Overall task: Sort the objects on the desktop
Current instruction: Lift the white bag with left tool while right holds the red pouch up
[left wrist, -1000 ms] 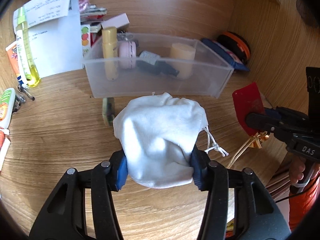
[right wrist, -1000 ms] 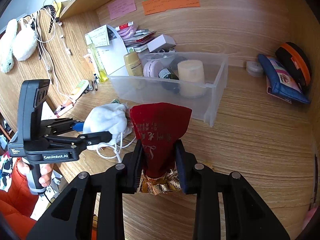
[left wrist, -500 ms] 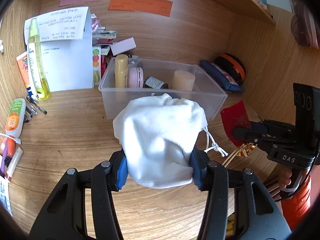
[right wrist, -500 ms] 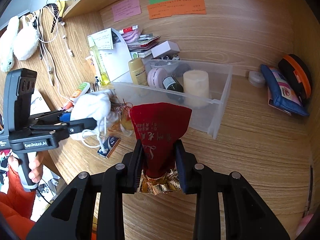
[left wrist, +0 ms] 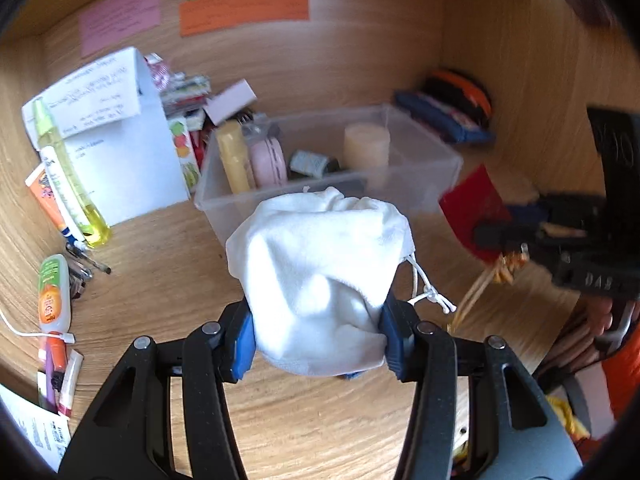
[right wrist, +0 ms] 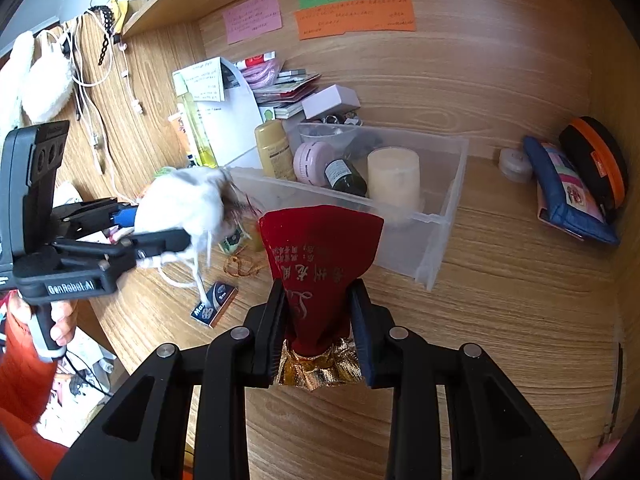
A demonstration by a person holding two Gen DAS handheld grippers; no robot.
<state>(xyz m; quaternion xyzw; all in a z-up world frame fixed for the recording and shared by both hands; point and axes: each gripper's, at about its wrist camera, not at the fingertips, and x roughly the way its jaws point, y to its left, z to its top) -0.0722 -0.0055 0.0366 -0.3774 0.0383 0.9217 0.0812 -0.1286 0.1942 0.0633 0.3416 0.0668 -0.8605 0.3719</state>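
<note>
My left gripper [left wrist: 316, 340] is shut on a white drawstring pouch [left wrist: 320, 268] and holds it above the desk, in front of the clear plastic bin [left wrist: 420, 176]. The pouch also shows in the right wrist view [right wrist: 184, 204], blurred. My right gripper [right wrist: 320, 320] is shut on a red cloth pouch [right wrist: 320, 248] with a gold neck, held near the bin's front wall [right wrist: 400, 248]. The red pouch shows in the left wrist view [left wrist: 472, 208]. The bin holds a cream candle [right wrist: 394, 176], a pink round case [right wrist: 310, 162], a dark small bottle [right wrist: 344, 176] and a yellow bottle [left wrist: 234, 156].
On the desk lie a small matchbox [right wrist: 216, 304], a thin gold cord [right wrist: 240, 266], tubes and pens [left wrist: 54, 292]. A white paper stand [left wrist: 120, 152], a yellow spray bottle [left wrist: 68, 188] and stacked packets [right wrist: 288, 88] stand at the back left. A blue pouch [right wrist: 568, 196] and an orange-black case [right wrist: 596, 160] lie right.
Both grippers have risen from the desk with their pouches. The white pouch has lifted off the desk and uncovered the matchbox and gold cord under it.
</note>
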